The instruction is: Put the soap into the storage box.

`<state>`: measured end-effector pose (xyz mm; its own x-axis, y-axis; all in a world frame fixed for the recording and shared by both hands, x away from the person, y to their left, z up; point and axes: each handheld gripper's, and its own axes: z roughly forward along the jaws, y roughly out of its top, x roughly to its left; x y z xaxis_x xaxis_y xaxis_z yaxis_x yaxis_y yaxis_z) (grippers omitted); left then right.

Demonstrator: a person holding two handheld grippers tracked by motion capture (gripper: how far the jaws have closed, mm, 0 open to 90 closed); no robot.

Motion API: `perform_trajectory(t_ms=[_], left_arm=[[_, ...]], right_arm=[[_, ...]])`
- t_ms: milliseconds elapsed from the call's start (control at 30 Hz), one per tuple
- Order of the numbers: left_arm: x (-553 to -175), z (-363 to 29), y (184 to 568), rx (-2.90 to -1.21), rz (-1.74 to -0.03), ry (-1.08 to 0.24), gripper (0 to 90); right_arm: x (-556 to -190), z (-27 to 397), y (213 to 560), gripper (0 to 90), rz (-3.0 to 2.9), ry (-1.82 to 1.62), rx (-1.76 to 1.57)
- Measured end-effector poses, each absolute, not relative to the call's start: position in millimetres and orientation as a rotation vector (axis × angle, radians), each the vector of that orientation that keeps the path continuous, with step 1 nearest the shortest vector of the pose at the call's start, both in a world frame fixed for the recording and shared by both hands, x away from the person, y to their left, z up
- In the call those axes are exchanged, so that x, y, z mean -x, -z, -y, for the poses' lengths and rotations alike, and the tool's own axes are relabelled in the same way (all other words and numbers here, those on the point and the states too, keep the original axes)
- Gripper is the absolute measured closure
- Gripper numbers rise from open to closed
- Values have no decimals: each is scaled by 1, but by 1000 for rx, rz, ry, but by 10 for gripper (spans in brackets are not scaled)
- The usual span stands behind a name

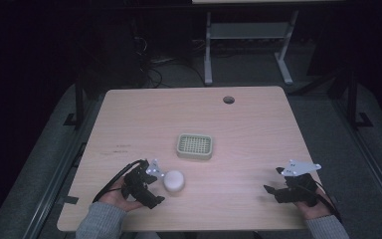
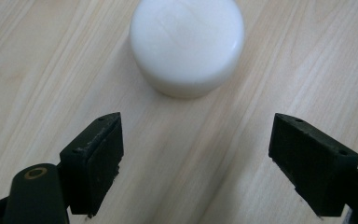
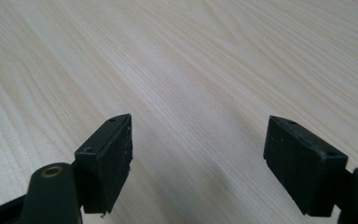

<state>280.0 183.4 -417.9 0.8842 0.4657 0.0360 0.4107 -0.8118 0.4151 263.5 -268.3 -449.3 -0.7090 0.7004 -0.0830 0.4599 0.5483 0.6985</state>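
White, smooth and rounded: the soap bar (image 2: 187,44) looks like a solid puck w/ a domed top and short straight wall. My guess is light, stiff, prob. slick, so it could squirt out if pinched on the curved shoulder. Best hold, I think: low on the side wall, pads square across the widest part, gentle squeeze.

My left gripper (image 2: 196,163) has its jaws wide apart, nothing between them. In the left gripper view the bar sits at top centre of frame, just beyond the pad tips, roughly centred on the gap, not touching either pad. It rests flat on the wooden table (image 1: 258,124).

In the high view the bar (image 1: 173,181) is lower centre-left, just right of my left gripper (image 1: 151,186); the green slotted soap dish (image 1: 195,146) sits near it, up and to the right, apart.

My right gripper (image 3: 198,163) is also spread open, over bare wood, at lower right of the high view (image 1: 281,191), well apart from the bar.
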Motion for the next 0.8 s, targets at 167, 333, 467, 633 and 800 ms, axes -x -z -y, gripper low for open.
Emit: perform_trajectory(t_ms=[167,333,467,633,800], left_arm=[[-283,-177,419,-2658,-638,-183,174],[-286,-172,418,-2658,-632,-177,174],[-288,-170,418,-2657,-632,-171,174],[-291,-167,417,-2659,-642,-162,174],[-295,-162,417,-2672,-628,-153,174]], right_arm=[[-264,268,449,232,-2434,-951,-953],[-263,268,449,232,-2435,-948,-950],[-263,268,449,232,-2434,-952,-954],[-263,268,449,232,-2436,-949,-950],[-264,267,449,232,-2436,-952,-945]])
